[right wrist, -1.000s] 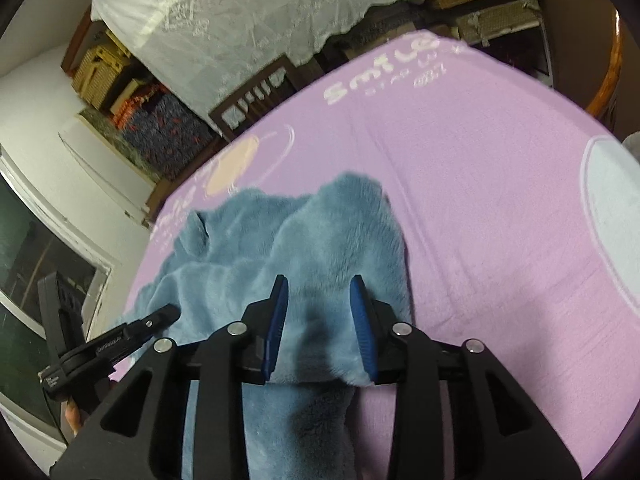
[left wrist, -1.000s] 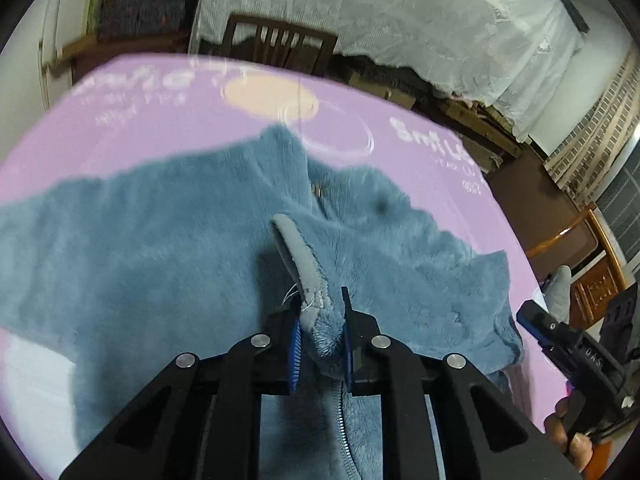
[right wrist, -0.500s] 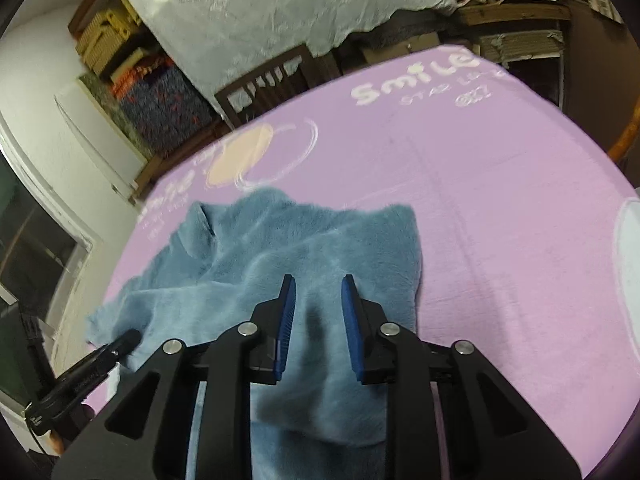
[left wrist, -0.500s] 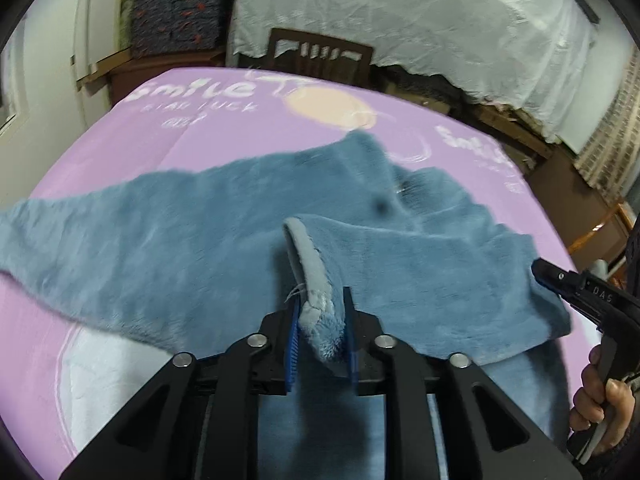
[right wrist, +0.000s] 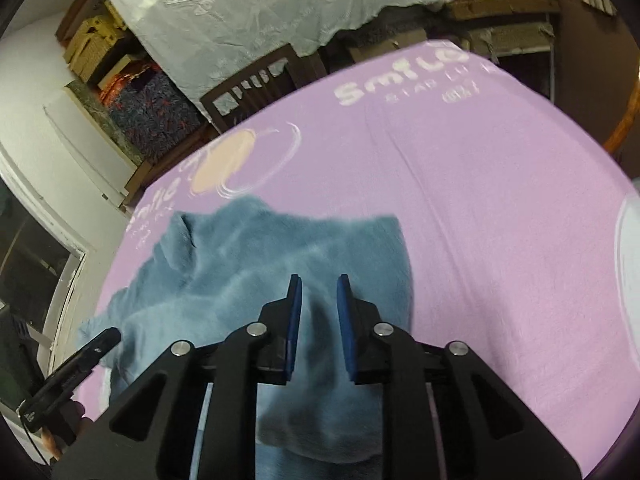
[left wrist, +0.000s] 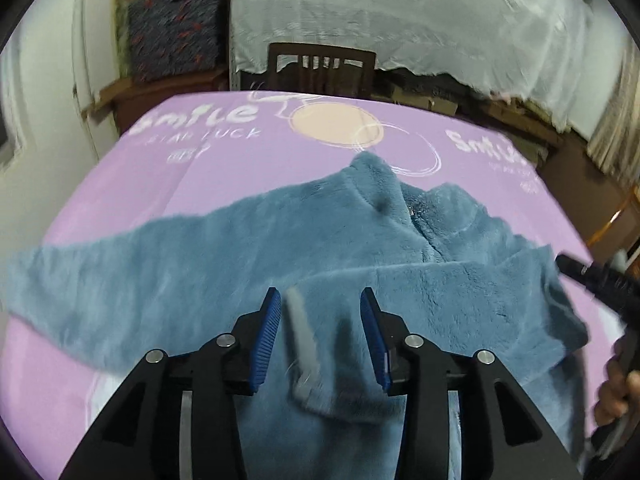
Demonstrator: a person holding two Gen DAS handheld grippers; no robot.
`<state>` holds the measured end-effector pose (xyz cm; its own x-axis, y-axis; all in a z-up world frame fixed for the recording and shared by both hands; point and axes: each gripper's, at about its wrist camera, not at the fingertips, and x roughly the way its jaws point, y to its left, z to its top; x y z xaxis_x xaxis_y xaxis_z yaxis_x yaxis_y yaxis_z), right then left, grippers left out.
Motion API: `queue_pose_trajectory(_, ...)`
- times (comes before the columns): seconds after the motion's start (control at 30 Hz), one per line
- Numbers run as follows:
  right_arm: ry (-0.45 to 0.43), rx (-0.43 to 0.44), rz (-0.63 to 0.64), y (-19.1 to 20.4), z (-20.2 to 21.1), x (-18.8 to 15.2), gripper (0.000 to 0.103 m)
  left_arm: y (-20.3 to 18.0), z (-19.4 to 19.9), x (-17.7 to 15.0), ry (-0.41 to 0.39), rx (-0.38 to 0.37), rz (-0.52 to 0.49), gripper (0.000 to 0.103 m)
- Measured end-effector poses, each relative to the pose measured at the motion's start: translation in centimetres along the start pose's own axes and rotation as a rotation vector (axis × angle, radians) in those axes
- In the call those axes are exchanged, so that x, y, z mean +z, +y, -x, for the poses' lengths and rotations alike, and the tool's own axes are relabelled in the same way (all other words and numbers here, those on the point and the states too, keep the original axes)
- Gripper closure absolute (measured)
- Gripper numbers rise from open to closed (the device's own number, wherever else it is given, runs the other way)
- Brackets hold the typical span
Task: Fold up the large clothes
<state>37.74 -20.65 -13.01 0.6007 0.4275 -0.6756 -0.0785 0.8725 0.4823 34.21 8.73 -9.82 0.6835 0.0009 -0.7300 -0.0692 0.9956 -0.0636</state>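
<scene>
Our left tool (left wrist: 318,334) has just been opening, the fleece jacket (left wrist: 248,248) cuff (left wrist: 302,344) loose between its jaws. Our right tool (right wrist: 318,326), closing, pinches fleece. If it slips, the folded sleeve slides off the jacket.

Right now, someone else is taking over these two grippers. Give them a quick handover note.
Left gripper: jaws just opened, the grey-edged cuff lies loose between them, not pressed.
Right gripper: jaws have been closing, fleece bunched between the pads; grip uncertain.
Blue fleece jacket lies on the purple cloth.
Done: one sleeve folded across the body.
Left: the other sleeve, still spread out, then fold the body.
</scene>
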Motion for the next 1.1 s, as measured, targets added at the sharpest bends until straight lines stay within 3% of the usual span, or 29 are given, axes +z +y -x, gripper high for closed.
queue_pose_trajectory(0.17,0.024,-0.008,0.011,1.0,-1.8,0.9,0.084,0.0,-2.7,-0.4,0.052,0.043,0.009,0.061)
queue_pose_trajectory(0.23,0.039,-0.008,0.004,0.8,-2.8,0.8,0.084,0.5,-3.5,-0.7,0.072,0.038,0.022,0.056)
queue_pose_trajectory(0.6,0.089,0.009,-0.018,-1.6,-3.9,0.4,0.089,1.5,-3.5,-1.0,0.068,0.018,0.056,0.049)
queue_pose_trajectory(0.7,0.072,-0.014,-0.055,-1.9,-2.0,0.2,0.084,2.4,-2.7,-1.1,0.067,-0.011,0.091,0.049)
queue_pose_trajectory(0.87,0.025,0.068,-0.012,0.3,2.4,-1.6,0.073,4.3,0.5,-1.5,0.028,-0.028,0.139,0.038)
queue_pose_trajectory(1.1,0.162,0.027,0.012,0.8,0.2,-5.4,0.072,11.0,5.1,-2.7,-0.034,0.063,0.255,0.035)
